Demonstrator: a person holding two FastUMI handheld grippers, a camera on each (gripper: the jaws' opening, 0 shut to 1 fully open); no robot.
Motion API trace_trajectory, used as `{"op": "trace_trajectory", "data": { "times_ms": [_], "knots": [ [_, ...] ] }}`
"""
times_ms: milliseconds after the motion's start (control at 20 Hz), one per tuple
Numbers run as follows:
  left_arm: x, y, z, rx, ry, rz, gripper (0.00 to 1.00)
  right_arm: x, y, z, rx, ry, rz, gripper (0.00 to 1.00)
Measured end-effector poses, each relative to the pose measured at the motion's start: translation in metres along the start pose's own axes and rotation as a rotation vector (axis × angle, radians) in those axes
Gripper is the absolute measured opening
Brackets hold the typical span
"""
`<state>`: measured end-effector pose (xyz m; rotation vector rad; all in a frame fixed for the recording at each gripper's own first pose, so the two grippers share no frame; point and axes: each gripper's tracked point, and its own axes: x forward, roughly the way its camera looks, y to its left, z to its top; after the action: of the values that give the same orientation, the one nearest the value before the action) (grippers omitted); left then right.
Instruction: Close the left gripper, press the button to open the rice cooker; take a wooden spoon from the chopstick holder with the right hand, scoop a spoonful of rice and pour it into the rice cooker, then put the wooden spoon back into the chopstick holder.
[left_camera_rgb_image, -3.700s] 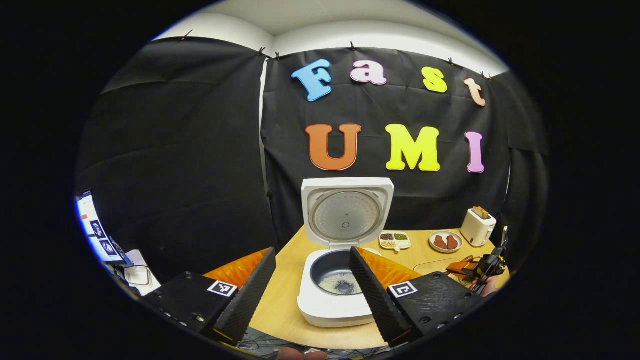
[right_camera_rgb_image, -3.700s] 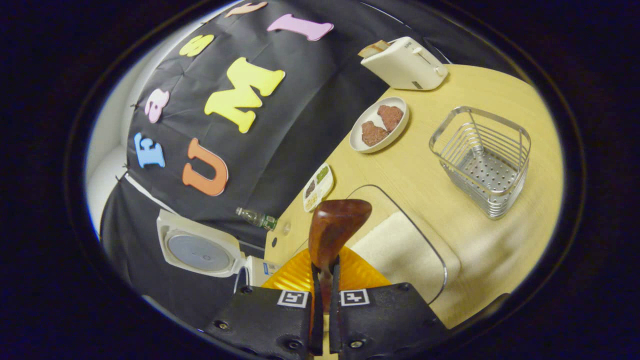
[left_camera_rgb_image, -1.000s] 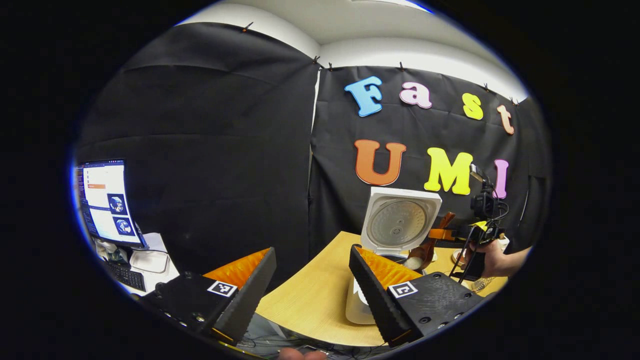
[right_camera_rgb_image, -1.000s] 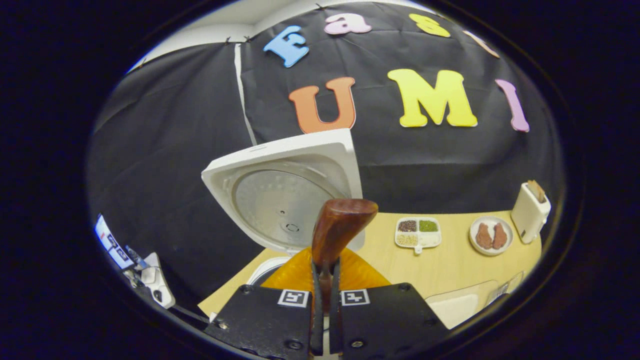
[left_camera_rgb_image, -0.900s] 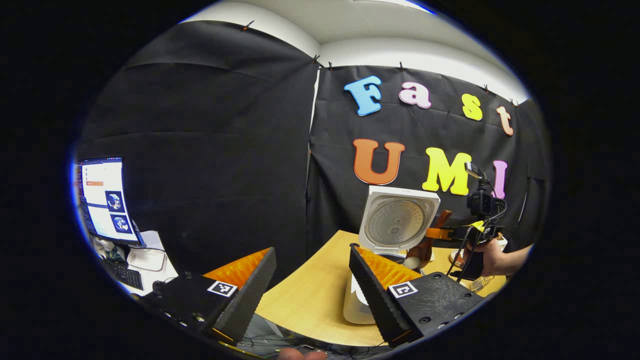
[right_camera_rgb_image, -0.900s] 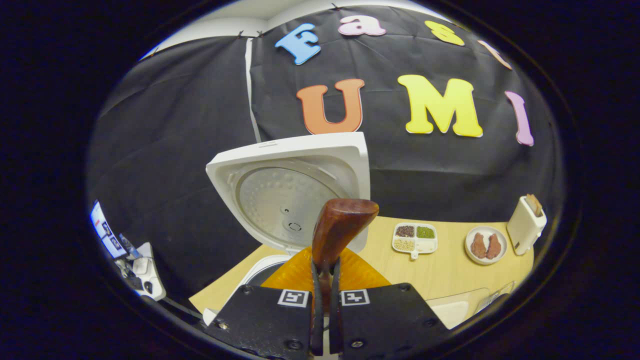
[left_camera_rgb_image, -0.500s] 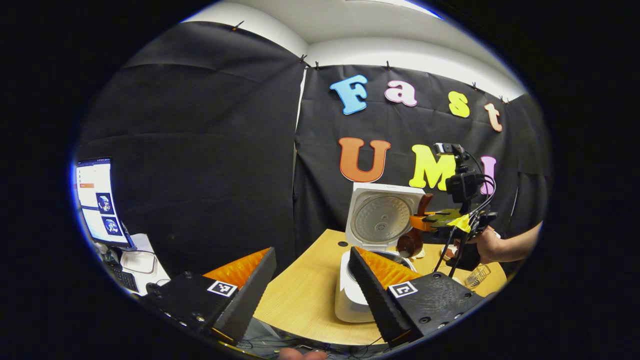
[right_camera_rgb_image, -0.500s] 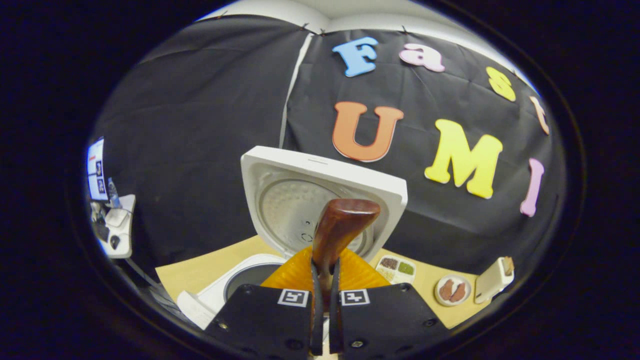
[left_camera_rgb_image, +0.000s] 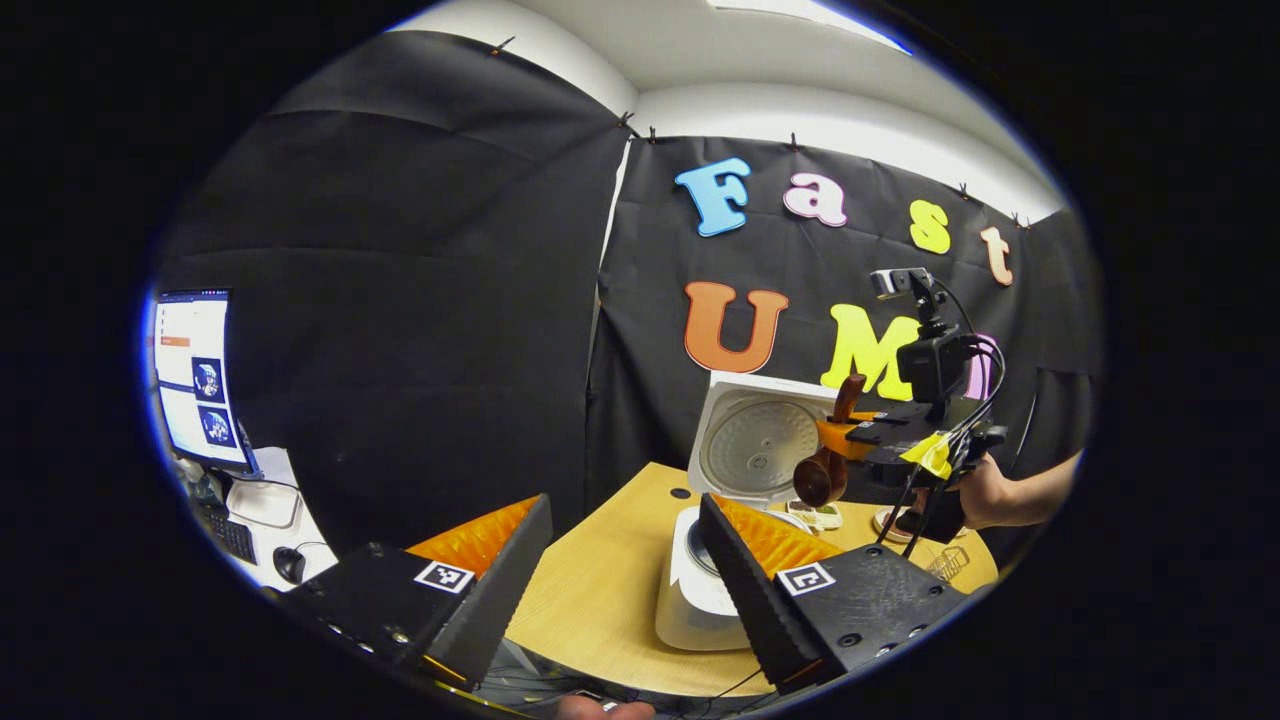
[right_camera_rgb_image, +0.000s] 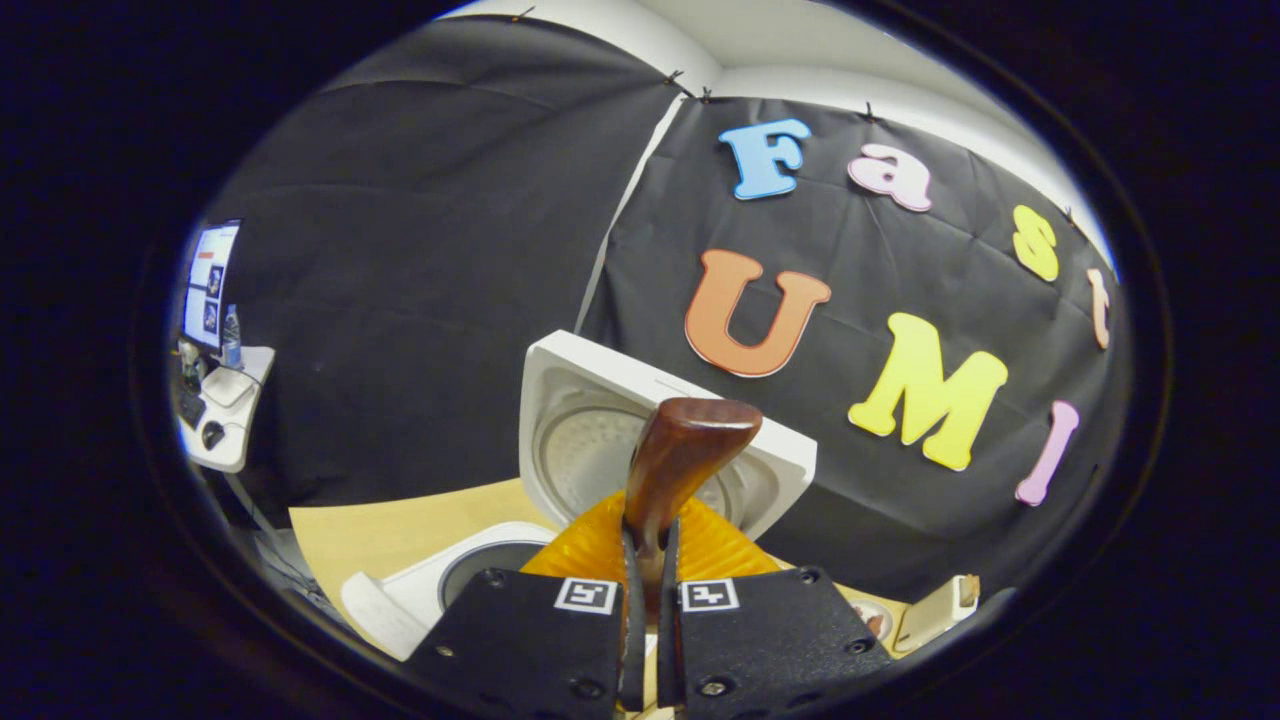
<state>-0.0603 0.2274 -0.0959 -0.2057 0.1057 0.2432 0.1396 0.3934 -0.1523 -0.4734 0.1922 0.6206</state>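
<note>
Wooden table (left_camera_rgb_image: 610, 590): one open rice cooker (left_camera_rgb_image: 690, 600), right gripper (right_camera_rgb_image: 645, 610) clamping one wooden spoon (right_camera_rgb_image: 680, 450), left gripper (left_camera_rgb_image: 625, 560) fingers spread.

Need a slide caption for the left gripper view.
Right gripper holds wooden spoon above open rice cooker; left gripper open.

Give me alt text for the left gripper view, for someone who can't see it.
A hand holds the right tongs shut on a wooden spoon above the open white rice cooker on a wooden table. The left tongs gape open in the foreground; a monitor glows far left.
</note>
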Motion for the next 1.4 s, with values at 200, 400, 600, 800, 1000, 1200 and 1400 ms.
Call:
{"op": "trace_trajectory", "data": {
  "times_ms": [200, 400, 600, 800, 1000, 1200, 1400],
  "knots": [
    [0.0, -0.008, 0.001, 0.012, 0.001, -0.008, 0.95, -0.01, -0.009, 0.007, 0.139, 0.002, 0.011, 0.1],
    [0.0, -0.021, 0.005, 0.026, 0.006, -0.016, 0.95, -0.028, -0.03, 0.012, 0.394, 0.002, 0.039, 0.14],
    [0.001, -0.051, 0.009, 0.047, 0.01, -0.044, 0.95, -0.051, -0.073, 0.008, 0.673, -0.002, 0.053, 0.1],
    [0.001, -0.092, 0.01, 0.056, 0.02, -0.083, 0.95, -0.088, -0.127, -0.008, 0.844, -0.022, 0.028, 0.1],
    [0.001, -0.132, 0.009, 0.048, 0.02, -0.096, 0.95, -0.136, -0.198, -0.049, 0.882, -0.036, -0.072, 0.1],
    [0.003, -0.174, 0.006, 0.049, 0.023, -0.117, 0.95, -0.186, -0.269, -0.106, 0.885, -0.023, -0.202, 0.1],
    [0.009, -0.211, 0.004, 0.089, 0.03, -0.143, 0.94, -0.225, -0.325, -0.165, 0.869, 0.02, -0.308, 0.1]
  ]
}}
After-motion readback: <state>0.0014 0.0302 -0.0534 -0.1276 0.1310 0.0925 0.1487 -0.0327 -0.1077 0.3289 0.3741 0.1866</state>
